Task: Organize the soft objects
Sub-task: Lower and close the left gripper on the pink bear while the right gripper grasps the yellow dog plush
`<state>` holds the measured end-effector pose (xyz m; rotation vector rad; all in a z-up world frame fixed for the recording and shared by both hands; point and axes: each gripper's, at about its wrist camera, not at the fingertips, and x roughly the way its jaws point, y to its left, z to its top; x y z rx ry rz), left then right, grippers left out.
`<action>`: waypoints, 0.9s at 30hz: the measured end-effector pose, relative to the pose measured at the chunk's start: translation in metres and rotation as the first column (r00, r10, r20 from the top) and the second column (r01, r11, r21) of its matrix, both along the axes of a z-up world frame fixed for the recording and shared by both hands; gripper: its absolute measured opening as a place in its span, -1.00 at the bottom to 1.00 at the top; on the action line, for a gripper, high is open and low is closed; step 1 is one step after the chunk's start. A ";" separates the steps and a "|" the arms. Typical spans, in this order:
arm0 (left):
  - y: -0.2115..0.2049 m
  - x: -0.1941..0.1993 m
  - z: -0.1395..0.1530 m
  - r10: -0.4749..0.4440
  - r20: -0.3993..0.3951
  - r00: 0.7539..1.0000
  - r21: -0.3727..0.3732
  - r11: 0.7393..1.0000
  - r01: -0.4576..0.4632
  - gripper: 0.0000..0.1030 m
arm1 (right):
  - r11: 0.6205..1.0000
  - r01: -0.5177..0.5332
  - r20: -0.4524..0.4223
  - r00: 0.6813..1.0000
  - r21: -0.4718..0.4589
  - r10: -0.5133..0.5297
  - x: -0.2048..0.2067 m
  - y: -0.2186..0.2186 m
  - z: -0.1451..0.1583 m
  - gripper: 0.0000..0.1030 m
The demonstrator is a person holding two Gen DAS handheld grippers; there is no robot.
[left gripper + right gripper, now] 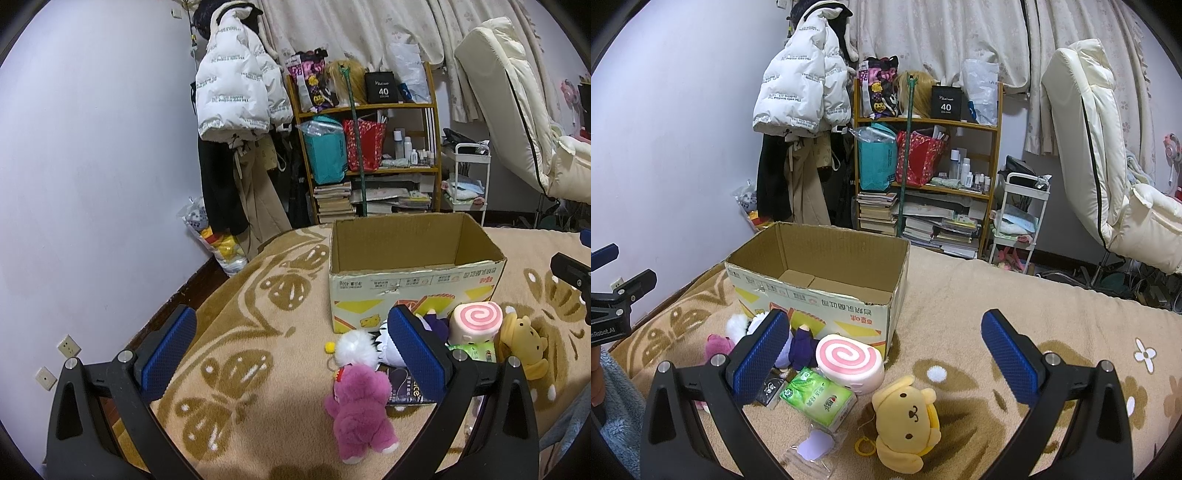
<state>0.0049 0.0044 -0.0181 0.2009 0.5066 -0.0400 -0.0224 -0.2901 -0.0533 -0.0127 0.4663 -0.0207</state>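
Soft toys are crowding the patterned beige blanket (960,295) at the open brown cardboard box's (827,273) 6 o'clock; bare blanket is stretching toward its 3 o'clock.

left gripper (291,345): jaws spread wide, holding nothing, blue pads (168,354) facing inward | right gripper (886,350): jaws spread wide, holding nothing, blue pads (1010,360) facing inward

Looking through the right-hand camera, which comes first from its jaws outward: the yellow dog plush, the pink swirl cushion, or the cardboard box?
1. Yellow dog plush: nearest, on the blanket between the open jaws, low in view.
2. Pink swirl cushion: just beyond it, toward the left.
3. Cardboard box: farthest, open-topped, standing behind the cushion.
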 end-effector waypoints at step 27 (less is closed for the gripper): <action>-0.034 0.070 -0.068 -0.027 -0.434 0.901 0.105 0.991 0.081 0.98 | 0.989 0.117 -0.485 0.873 0.093 -0.058 0.061 -0.024 -0.087 1.00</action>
